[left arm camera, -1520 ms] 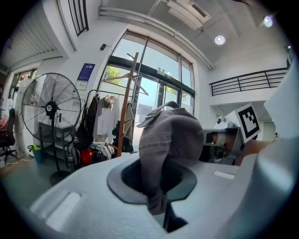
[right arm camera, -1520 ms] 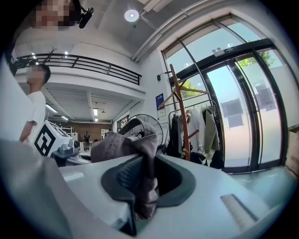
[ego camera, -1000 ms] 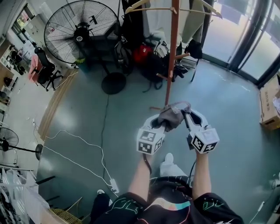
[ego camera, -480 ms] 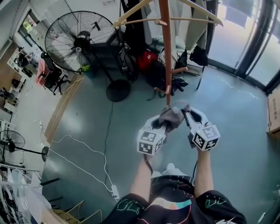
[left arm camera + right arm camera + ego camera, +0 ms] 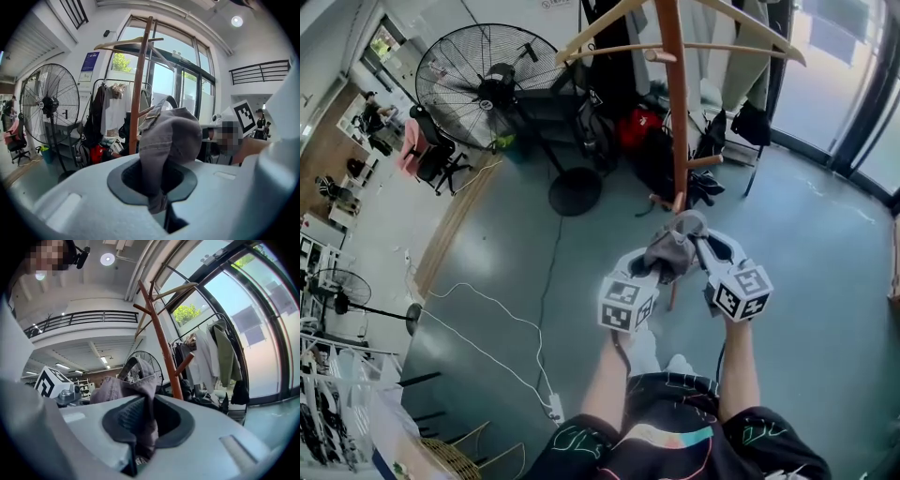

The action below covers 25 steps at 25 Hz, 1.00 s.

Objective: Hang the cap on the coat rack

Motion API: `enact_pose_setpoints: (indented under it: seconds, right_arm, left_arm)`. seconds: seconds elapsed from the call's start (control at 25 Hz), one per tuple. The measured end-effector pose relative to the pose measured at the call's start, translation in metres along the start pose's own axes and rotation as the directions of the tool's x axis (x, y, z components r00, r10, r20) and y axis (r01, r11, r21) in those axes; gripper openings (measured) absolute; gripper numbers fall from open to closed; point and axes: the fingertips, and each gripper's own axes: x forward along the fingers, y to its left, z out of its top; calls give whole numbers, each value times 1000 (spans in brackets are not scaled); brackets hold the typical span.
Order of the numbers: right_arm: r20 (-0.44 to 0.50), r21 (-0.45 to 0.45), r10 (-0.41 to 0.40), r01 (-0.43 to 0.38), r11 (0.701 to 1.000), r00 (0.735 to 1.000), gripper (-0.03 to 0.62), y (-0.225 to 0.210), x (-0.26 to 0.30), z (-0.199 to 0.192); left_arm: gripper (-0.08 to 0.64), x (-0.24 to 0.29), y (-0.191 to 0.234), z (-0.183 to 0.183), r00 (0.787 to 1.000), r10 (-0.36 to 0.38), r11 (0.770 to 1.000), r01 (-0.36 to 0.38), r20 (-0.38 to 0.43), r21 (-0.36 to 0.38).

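Wooden coat rack (image 5: 675, 103) stood ahead, top cut off in head view; left gripper view showed its full crown. Standing fan (image 5: 483, 84) behind, left. Grey cap (image 5: 670, 251) held up between grippers, near rack, on no peg. Cap fabric clenched in left gripper (image 5: 652, 270); right gripper (image 5: 703, 248) pinched it too. Brim hard to make out.

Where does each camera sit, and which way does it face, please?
Head view: on the head, looking down at forearms, left gripper, right gripper, cap.
Left gripper view: on that gripper, facing coat rack; its fingers clamp the cap.
Right gripper view: on that gripper, facing coat rack; fingers likewise.
All share cap and coat rack.
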Motion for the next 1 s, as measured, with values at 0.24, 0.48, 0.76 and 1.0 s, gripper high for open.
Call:
enact_pose_setpoints:
  seconds: [0.24,0.48,0.76,1.0]
  right_arm:
    - [-47,26,-42,43,999,998,49,-12,16,-17]
    - [-104,65,-73,80,995,992,49,-23,31,-43]
    - [-171,100,-97,115,988,980,49,-27,48,-73]
    - [-200,119,-130,156,981,971,49,-32,54,-90]
  left_arm:
    - [38,19,13,-15,998,-38,999,37,-44,-35]
    - [38,38,26,-39,992,-77,994,68,-100,-87]
    - [38,48,42,-67,981,-107,986,84,-164,-141]
    - [38,58,48,-82,971,-140,981,110,-195,-157]
